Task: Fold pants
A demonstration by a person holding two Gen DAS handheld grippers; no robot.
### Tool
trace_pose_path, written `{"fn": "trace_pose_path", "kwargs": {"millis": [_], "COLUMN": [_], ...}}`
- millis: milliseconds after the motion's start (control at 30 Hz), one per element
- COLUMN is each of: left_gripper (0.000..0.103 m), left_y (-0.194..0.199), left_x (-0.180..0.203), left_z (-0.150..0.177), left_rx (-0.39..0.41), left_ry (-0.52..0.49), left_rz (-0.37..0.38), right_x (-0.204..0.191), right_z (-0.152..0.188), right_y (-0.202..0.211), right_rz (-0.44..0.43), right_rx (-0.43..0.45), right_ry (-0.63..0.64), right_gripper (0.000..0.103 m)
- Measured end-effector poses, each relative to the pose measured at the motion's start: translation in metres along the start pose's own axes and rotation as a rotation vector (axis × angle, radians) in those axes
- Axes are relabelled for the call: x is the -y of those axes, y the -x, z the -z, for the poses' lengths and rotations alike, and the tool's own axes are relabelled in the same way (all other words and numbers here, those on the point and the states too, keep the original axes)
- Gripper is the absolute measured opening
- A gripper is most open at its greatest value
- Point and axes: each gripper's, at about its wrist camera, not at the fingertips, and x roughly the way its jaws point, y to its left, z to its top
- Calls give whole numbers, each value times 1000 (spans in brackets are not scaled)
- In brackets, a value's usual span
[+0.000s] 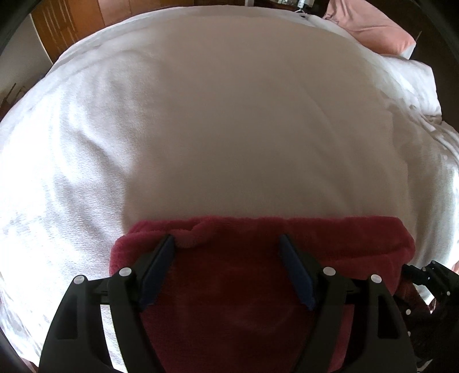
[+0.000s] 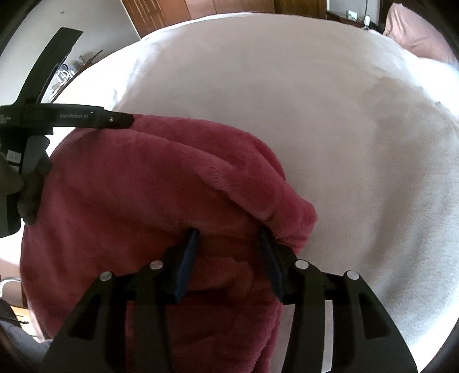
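Dark red fleece pants (image 1: pixel 330 238) lie folded in a thick bundle at the near edge of a white bed (image 1: pixel 229 114). My left gripper (image 1: pixel 226 239) points down over the bundle's far edge. Its jaws stand wide, with a small roll of fleece beside the left pad (image 1: pixel 160 266) and nothing pinched. In the right wrist view the pants (image 2: pixel 129 200) fill the lower left. My right gripper (image 2: pixel 229 232) sits at their right corner with its jaws partly apart. Fleece lies between the pads, and a fold drapes against the right pad (image 2: pixel 271 264). The left gripper's black body (image 2: pixel 86 119) shows at the left, held by a gloved hand (image 2: pixel 28 186).
The white bed cover (image 2: pixel 344 143) stretches away beyond the pants. A pink pillow (image 1: pixel 373 25) lies at the far right corner with crumpled white bedding (image 1: pixel 410 83) beside it. Wooden cabinets (image 1: pixel 63 23) stand behind the bed. Part of the right gripper (image 1: pixel 430 275) shows at the pants' right end.
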Motion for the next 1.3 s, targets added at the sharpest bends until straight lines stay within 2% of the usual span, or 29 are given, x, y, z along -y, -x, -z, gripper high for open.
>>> {"fn": "trace_pose_path", "kwargs": {"millis": [267,433,633,733,800,900,1100,1300], "left_gripper": [79,79,79,79,79,79,79,79], "left_y": [-6,-3,19,32,40,60,93,117], "left_x": [9,15,17,19,18,18,23,26], "left_z": [6,8,12,13,15,25,53,79], "left_rx": [35,39,47,35,30,47,72,69], "left_ry": [-10,-12,26,41,66,98,77,120], "left_rz": [-30,-44,-55,-100,-123,-139,-179,-190], "right_x": [0,2,2,2,-1,-10,-31,-42], "right_z": [15,14,5,-3,-8,-12,1,42], "right_y": [4,7,14,22,33,52,89,94], "right_rz": [13,13,2,-19,-49,-75,-114,-92], "right_rx": [54,48,12,-24,-36,-13,5,-77], "right_ry": [19,20,1,-5,-6,2,96,249], "right_gripper": [48,48,50,55,68,71,71,71]}}
